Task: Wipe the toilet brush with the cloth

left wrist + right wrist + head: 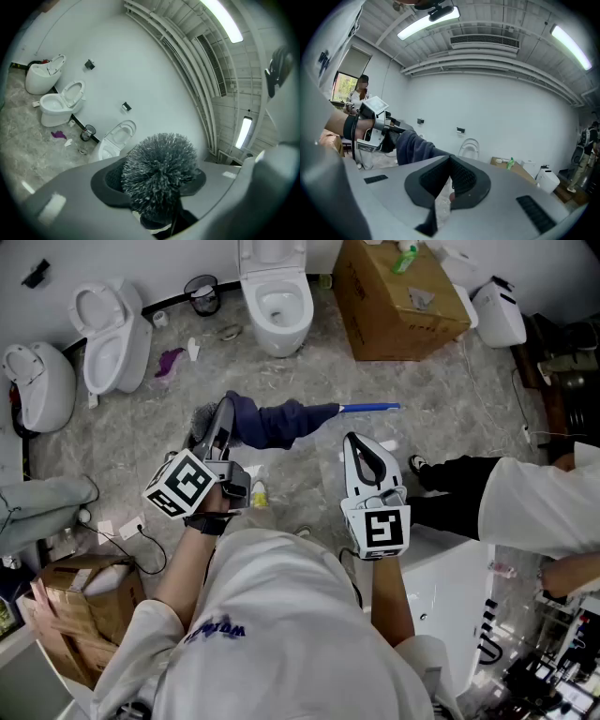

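Observation:
My left gripper (223, 416) is shut on the toilet brush just behind its grey bristle head (201, 420). That head (159, 171) fills the space between the left jaws (154, 185) in the left gripper view. A dark blue cloth (277, 423) is draped over the brush shaft, and the blue handle (370, 409) sticks out to the right of it. My right gripper (356, 444) hovers just below and right of the cloth's end, apart from it. Its jaws (450, 176) are shut with nothing between them. The right gripper view also shows the cloth (415, 147).
Toilets stand at the far wall (277, 301) and at the left (112, 334), with a small black bin (202, 293) between them. A cardboard box (398, 301) sits at the back right. A person's black-trousered leg (459, 488) lies at the right, and a white tub (459, 587) below it.

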Demonstrator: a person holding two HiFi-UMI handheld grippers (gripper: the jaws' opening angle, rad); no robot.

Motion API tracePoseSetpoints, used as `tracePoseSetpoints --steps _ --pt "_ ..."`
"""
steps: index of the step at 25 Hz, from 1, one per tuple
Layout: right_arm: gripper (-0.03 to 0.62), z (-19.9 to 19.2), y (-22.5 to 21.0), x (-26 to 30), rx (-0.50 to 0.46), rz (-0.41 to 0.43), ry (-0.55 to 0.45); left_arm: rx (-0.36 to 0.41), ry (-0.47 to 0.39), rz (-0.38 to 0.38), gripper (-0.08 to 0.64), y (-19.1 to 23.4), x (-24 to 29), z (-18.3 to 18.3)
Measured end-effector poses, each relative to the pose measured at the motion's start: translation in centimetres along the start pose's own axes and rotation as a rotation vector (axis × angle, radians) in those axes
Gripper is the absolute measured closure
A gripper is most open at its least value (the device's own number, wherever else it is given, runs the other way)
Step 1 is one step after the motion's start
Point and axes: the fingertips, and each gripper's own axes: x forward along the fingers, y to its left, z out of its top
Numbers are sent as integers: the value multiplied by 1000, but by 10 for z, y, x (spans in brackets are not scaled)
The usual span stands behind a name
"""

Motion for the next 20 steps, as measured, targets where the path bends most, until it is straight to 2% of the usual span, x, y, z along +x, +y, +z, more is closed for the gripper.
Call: tracePoseSetpoints --steps 3,5,7,9,10,12,14,17,20 --pt "589 18 7 30 -42 -10 2 12 8 -10 348 7 21 18" --pt "588 32 15 49 -120 -22 3 38 27 -21 348 9 35 27" --pt "556 42 27 70 -256 -29 43 62 50 -47 348 11 50 34" --pt "441 44 43 90 -416 -29 111 68 84 -71 348 16 63 35" --pt "417 44 52 100 -509 -30 135 71 101 -78 348 19 68 34" --pt "404 44 68 121 -696 -24 164 88 123 -84 348 24 77 34" --pt "385 41 84 138 -839 1 179 110 139 -87 347 23 81 32" --pt "379 30 101 157 -974 49 202 124 165 -92 345 22 85 26" --pt "343 14 114 174 -1048 107 244 146 155 -80 344 31 86 29"
